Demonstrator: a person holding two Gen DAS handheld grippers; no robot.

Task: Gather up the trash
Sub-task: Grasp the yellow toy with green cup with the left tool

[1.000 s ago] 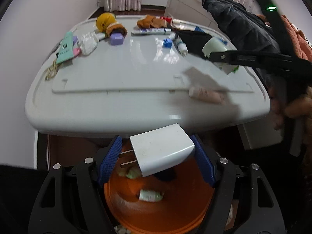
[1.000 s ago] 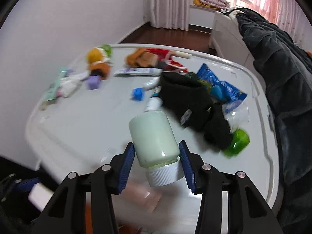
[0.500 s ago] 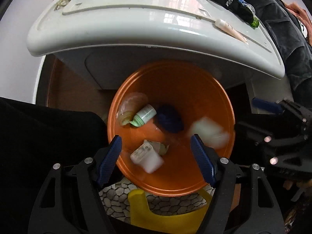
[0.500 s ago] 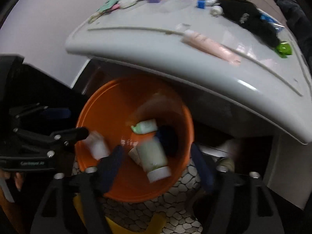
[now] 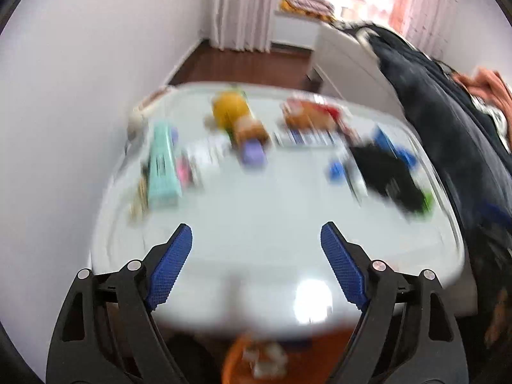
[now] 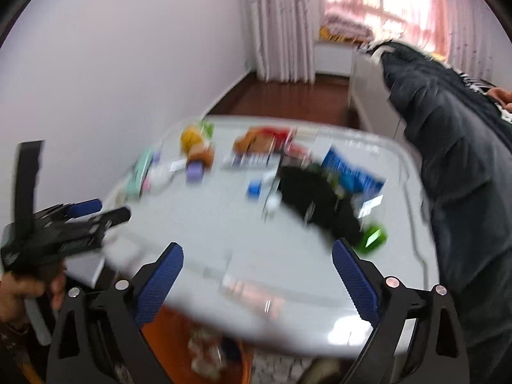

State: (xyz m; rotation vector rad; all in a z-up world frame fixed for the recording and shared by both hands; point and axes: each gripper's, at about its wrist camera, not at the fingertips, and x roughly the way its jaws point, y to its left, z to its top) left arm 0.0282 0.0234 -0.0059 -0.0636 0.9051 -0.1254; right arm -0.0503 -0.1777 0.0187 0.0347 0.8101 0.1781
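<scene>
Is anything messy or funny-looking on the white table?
Yes. The white table is cluttered: a black cloth lies crumpled beside a blue packet, and a pink tube sits askew at the near edge. The pictures are blurry, so details stay unclear.

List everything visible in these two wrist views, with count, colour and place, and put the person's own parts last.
Table: one, white, centre of both views.
Bin: one, orange, below the table's near edge, blurred items inside.
Box: one, mint green, table's left side.
Plush toy: one, yellow and brown, far middle.
Block: one, purple, beside the plush toy.
Tube: one, white and blue, far centre.
Black cloth: one, right side.
Green item: one, by the cloth; blurred.
Pink tube: one, near edge.
Dark coat: one, right of the table.
Left gripper: open, empty.
Right gripper: open, empty.
Hand: one, holding the left gripper.
</scene>
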